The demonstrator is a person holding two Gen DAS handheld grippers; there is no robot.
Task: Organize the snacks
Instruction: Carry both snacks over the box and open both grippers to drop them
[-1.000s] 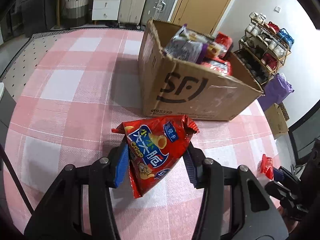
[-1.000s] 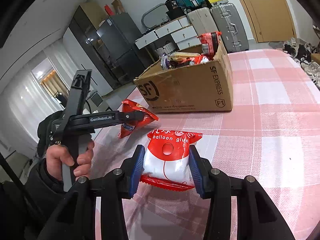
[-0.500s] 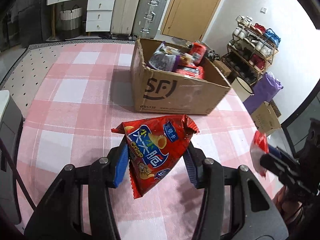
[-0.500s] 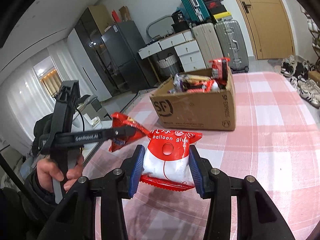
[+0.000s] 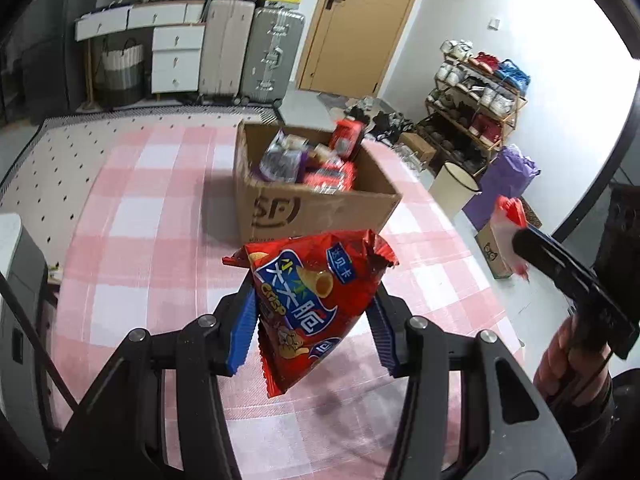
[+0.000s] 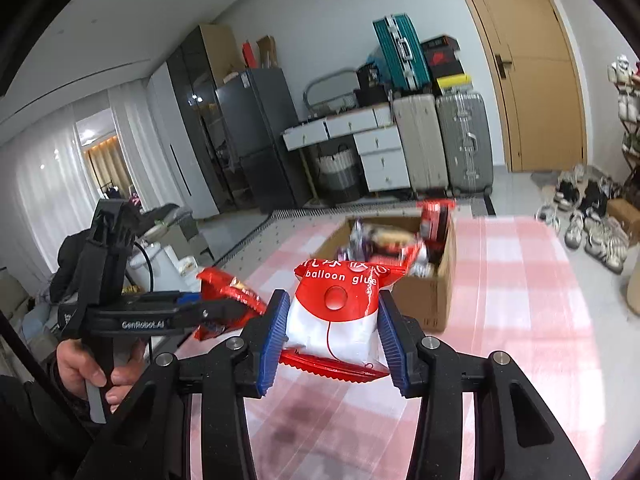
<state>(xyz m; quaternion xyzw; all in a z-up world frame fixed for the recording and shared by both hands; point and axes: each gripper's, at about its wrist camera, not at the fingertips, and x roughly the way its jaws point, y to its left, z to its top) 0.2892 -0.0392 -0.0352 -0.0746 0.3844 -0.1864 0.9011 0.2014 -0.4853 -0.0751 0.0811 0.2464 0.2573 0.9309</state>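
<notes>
Two snack packs held above the tabletop (image 5: 132, 216)
Left gripper (image 5: 312, 320) jaws clamp the red crisp bag (image 5: 312, 304); right gripper (image 6: 332, 332) jaws clamp the balloon glue packet (image 6: 336, 312), cardboard box (image 5: 320, 212) beyond.

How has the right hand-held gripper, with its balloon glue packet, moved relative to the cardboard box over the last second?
Yes. The right hand-held gripper has risen: its balloon glue packet now overlaps the cardboard box, which earlier stood well above it.

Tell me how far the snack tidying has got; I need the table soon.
Done: several packets already sit in the cardboard box. In hand: the left gripper clamps a red crisp bag, the right gripper a balloon glue packet. Left: dropping both in.
</notes>
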